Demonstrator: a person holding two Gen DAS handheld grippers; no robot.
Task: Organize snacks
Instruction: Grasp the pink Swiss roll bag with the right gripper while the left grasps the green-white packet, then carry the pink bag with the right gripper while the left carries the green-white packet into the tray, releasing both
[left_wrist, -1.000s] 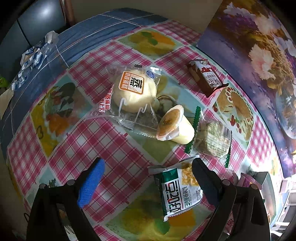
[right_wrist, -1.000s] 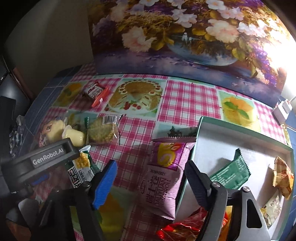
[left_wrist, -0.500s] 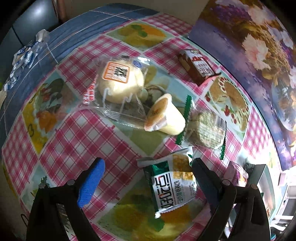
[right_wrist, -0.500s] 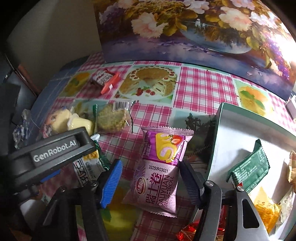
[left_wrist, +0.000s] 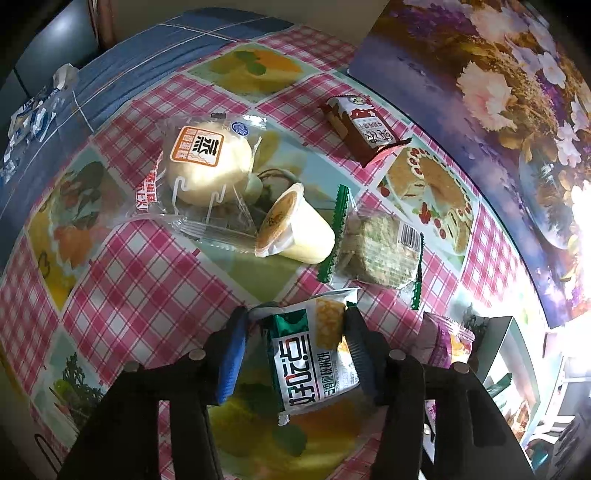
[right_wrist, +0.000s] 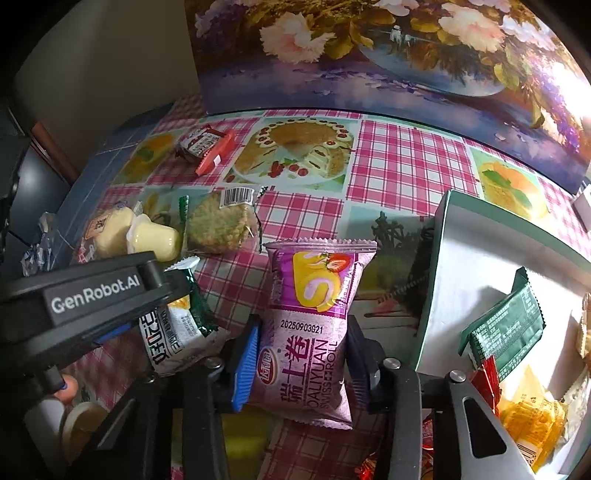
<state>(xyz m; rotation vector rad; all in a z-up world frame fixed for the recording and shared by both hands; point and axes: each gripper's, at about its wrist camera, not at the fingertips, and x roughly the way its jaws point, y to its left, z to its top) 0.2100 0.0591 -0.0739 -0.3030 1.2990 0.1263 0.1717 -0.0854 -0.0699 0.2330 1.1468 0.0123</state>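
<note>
My left gripper (left_wrist: 295, 350) is shut on a green and white snack packet (left_wrist: 314, 354), fingers against both its sides; it also shows in the right wrist view (right_wrist: 173, 328). My right gripper (right_wrist: 303, 365) is shut on a purple Swiss roll packet (right_wrist: 310, 332), just left of the white tray (right_wrist: 461, 266). The tray holds a dark green packet (right_wrist: 506, 325) and several orange and red snacks (right_wrist: 532, 413).
On the checked tablecloth lie a bagged steamed bun (left_wrist: 207, 162), a pudding cup (left_wrist: 295, 229) on its side, a green-edged cookie packet (left_wrist: 376, 251) and a brown and red bar (left_wrist: 362, 129). A flower painting (right_wrist: 369, 55) stands behind.
Both grippers went from wide open to shut, the left around the green and white packet, the right around the purple Swiss roll packet. Both moved forward over their packets.
</note>
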